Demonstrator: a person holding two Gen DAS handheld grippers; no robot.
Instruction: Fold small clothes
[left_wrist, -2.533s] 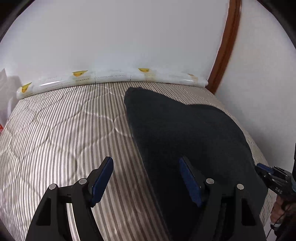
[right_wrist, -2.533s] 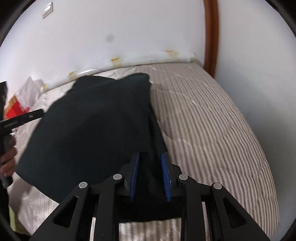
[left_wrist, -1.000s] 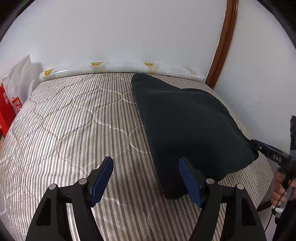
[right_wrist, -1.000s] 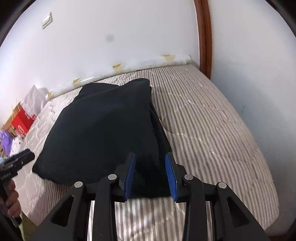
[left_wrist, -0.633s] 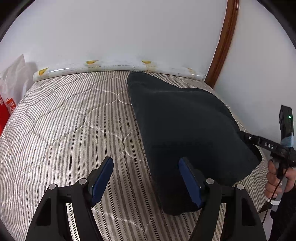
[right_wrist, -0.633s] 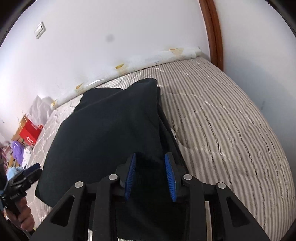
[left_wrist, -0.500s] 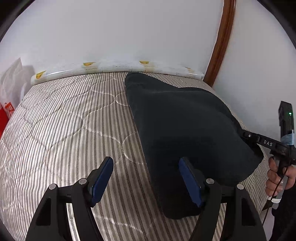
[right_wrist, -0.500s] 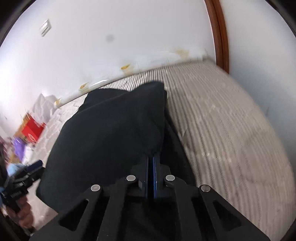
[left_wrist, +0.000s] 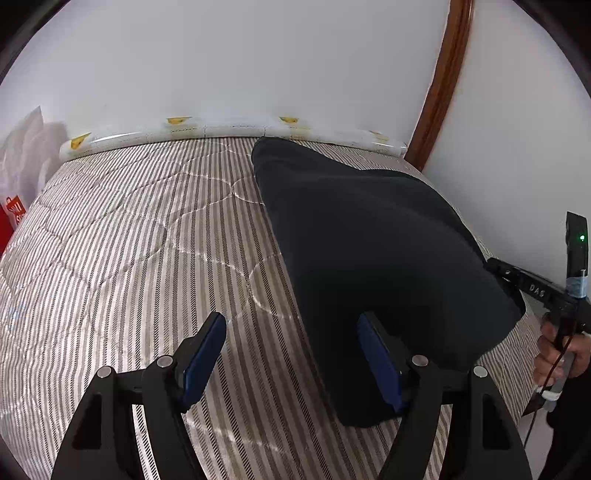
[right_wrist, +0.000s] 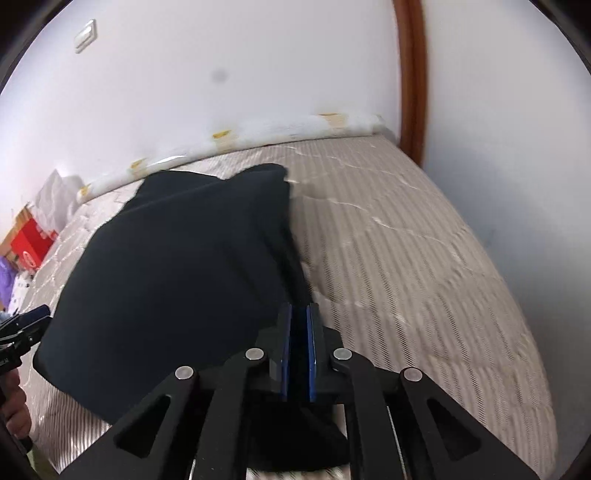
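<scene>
I see the dark garment (left_wrist: 373, 254) lying on the striped mattress (left_wrist: 129, 240), on the side nearer the wooden door frame (left_wrist: 441, 81). Its long axis runs from my near edge of the bed toward the wall, and its narrow far corner points at the rolled white pad (left_wrist: 221, 131) along the wall. From the right wrist view the same cloth (right_wrist: 177, 273) fills the middle and left of the picture.

My right gripper (right_wrist: 297, 354) has its jaws pressed together on the near right edge of the garment, with the cloth pinched between the blue pads. My left gripper (left_wrist: 291, 363) has its jaws spread wide and holds nothing; its right finger (left_wrist: 378, 363) sits over the garment's near left edge, its left finger over bare mattress.

A red bag (right_wrist: 31, 245) stands beside the bed.
</scene>
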